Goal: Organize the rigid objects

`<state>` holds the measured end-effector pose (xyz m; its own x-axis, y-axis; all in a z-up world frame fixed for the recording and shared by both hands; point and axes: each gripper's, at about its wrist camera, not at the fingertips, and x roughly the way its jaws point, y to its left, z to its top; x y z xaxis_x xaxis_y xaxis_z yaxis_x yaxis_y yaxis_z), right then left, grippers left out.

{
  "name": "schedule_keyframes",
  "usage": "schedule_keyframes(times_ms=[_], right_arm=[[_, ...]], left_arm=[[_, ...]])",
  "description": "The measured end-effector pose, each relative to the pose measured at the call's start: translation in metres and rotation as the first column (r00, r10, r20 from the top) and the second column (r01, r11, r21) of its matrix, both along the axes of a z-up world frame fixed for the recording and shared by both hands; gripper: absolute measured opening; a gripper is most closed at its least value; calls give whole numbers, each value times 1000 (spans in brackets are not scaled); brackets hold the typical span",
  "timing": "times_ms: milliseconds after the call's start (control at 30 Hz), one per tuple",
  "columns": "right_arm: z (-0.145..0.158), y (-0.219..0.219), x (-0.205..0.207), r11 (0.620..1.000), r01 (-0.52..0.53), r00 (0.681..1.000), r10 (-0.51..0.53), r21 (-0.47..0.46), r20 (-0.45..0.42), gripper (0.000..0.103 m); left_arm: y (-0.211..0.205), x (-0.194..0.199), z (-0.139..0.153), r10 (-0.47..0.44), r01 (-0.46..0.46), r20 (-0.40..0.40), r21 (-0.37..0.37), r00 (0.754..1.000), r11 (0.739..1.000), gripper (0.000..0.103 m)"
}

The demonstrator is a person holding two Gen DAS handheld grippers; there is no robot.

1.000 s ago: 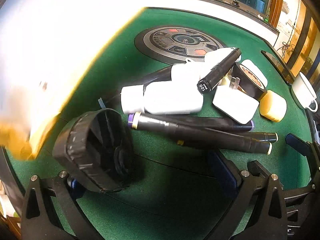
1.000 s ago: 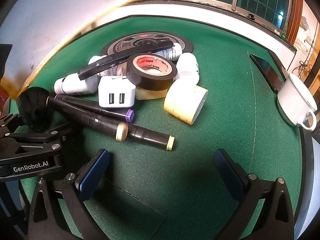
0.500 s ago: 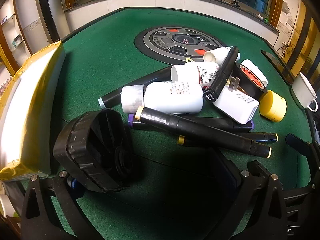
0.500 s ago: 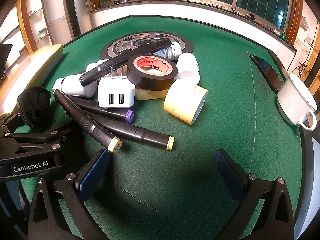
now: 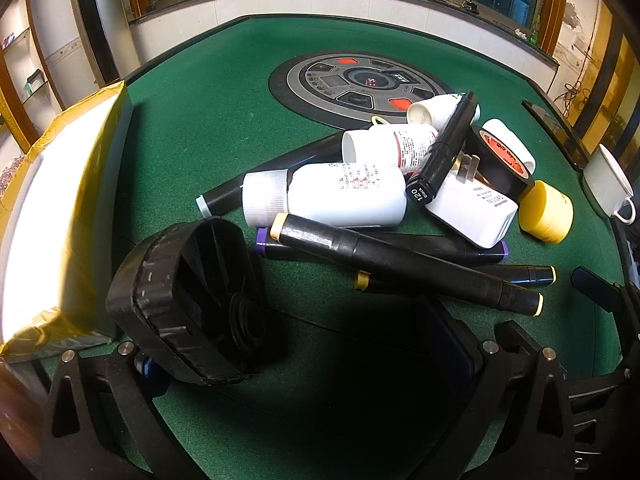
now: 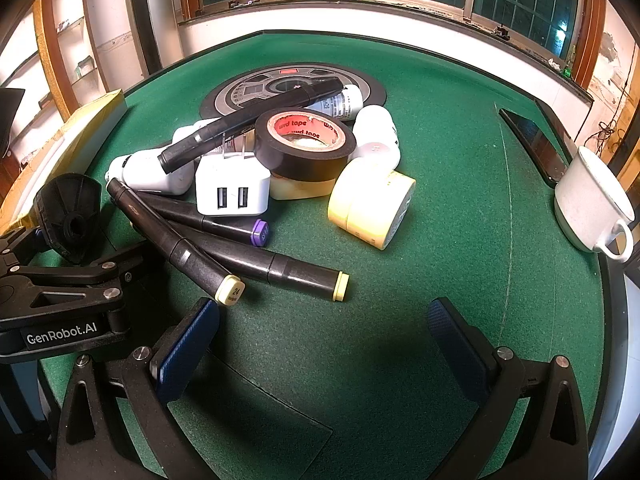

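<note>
A heap lies mid-table: white bottles [image 5: 344, 196], several black markers [image 5: 400, 264], a white USB charger [image 6: 232, 184], a black tape roll [image 6: 304, 144] and a yellow tape roll [image 6: 372, 208]. A black ribbed disc [image 5: 188, 300] stands on edge against the left finger of my left gripper [image 5: 296, 344], whose jaws are spread wide and clamp nothing. My right gripper [image 6: 320, 320] is open over bare green felt, just short of the marker tips. The cream-capped marker [image 6: 180, 248] lies across two others.
A white box edged in yellow tape [image 5: 52, 208] sits at the table's left edge. A white cup [image 6: 592, 200] and a dark phone [image 6: 536, 140] are at the right rim. A round control panel [image 5: 360, 84] lies behind the heap.
The yellow-taped box swept past both cameras as a blur and now rests at the left edge. The cream-capped marker has swung across the other markers. Both grippers kept still.
</note>
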<state>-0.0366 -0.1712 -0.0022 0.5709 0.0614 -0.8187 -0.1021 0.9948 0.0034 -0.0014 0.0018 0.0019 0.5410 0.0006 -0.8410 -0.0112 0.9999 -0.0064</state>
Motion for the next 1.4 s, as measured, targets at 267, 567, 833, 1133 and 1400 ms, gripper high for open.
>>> schedule_keyframes(times_ms=[267, 567, 833, 1133, 1400], right_arm=[[0, 0, 0, 1000, 0, 1000, 0, 0, 0, 102], [0, 0, 0, 1000, 0, 1000, 0, 0, 0, 102], [1, 0, 0, 1000, -1, 1000, 1, -1, 0, 102], [1, 0, 0, 1000, -1, 1000, 1, -1, 0, 102], [0, 0, 0, 1000, -1, 1000, 1, -1, 0, 102]], left_arm=[[-1, 0, 0, 0, 0, 1, 0, 1000, 1000, 103], [-2, 0, 0, 0, 0, 2, 0, 1000, 1000, 103], [2, -3, 1, 0, 0, 2, 0, 1000, 1000, 103], [2, -3, 1, 0, 0, 3, 0, 1000, 1000, 103], [2, -3, 1, 0, 0, 3, 0, 1000, 1000, 103]])
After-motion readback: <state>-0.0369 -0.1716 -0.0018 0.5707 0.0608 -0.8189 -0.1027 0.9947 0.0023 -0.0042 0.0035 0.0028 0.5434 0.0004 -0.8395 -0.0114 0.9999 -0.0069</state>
